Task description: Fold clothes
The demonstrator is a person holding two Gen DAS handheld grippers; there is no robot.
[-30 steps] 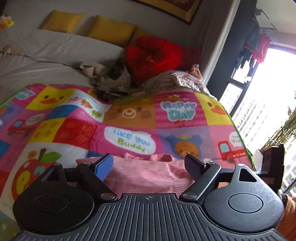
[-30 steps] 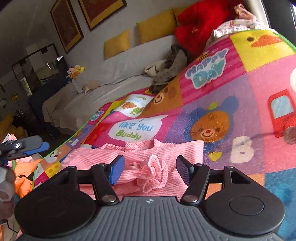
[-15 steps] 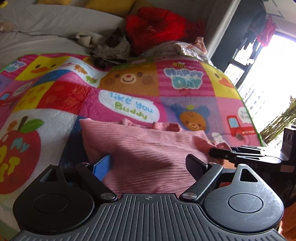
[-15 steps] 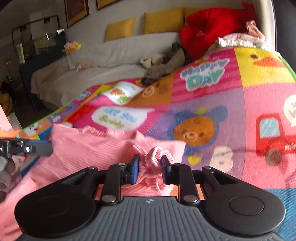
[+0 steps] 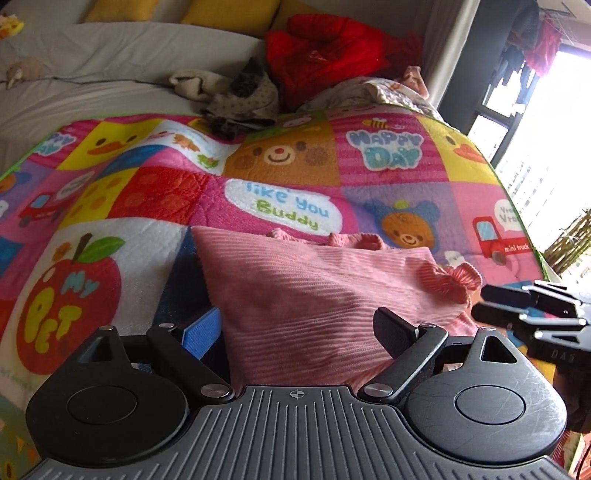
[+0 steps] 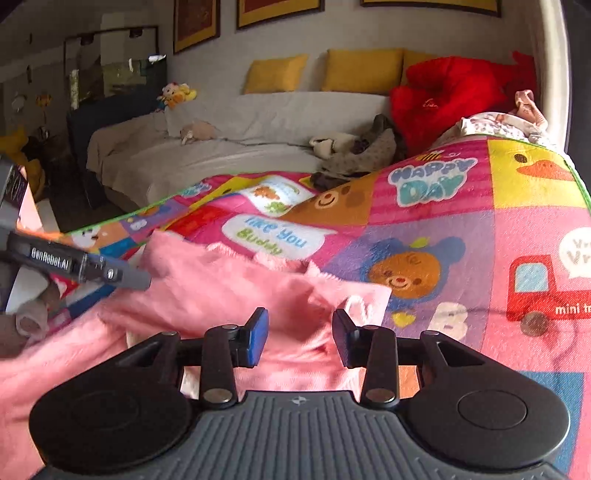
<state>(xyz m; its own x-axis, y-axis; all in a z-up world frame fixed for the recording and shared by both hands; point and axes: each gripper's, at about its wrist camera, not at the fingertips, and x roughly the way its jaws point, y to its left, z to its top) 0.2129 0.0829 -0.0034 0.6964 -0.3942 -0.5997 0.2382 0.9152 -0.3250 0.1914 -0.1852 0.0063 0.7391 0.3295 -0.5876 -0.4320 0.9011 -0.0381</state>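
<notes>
Lying across the near part of a colourful patchwork blanket (image 5: 280,162), the pink ribbed garment (image 5: 314,291) is spread with its far edge just below the "like you Buddy" panel (image 5: 284,206) and its near edge falling out of sight under the left gripper's body. A ruffled cuff (image 5: 452,282) bunches at its right corner, close to the bear patch (image 5: 404,229).

In the left wrist view, the left gripper (image 5: 300,331) has its fingers spread wide, the blue-padded finger (image 5: 201,334) off the garment's left edge over the blanket and the black finger (image 5: 391,334) above the pink cloth; nothing is caught between them. At the right edge of that view the right gripper (image 5: 495,306) shows from the side, its two dark fingers close together and pointing at the cuff; from this angle I cannot tell whether they touch it.

The right wrist view settles its state: the right gripper (image 6: 300,338) has its fingers parted, with pink cloth lying in the gap but not pinched by either pad. There the garment (image 6: 221,291) looks rumpled and slightly blurred, and the grey tip of the left gripper (image 6: 122,277) reaches in from the left at the garment's left side.

Beyond the blanket lie a heap of grey and beige clothes (image 5: 240,99), a red plush cushion (image 6: 447,96), yellow pillows (image 6: 362,70) against the wall on a grey-sheeted bed (image 6: 207,155), and framed pictures (image 6: 277,11) above. A bright window (image 5: 546,140) fills the right side of the left wrist view.
</notes>
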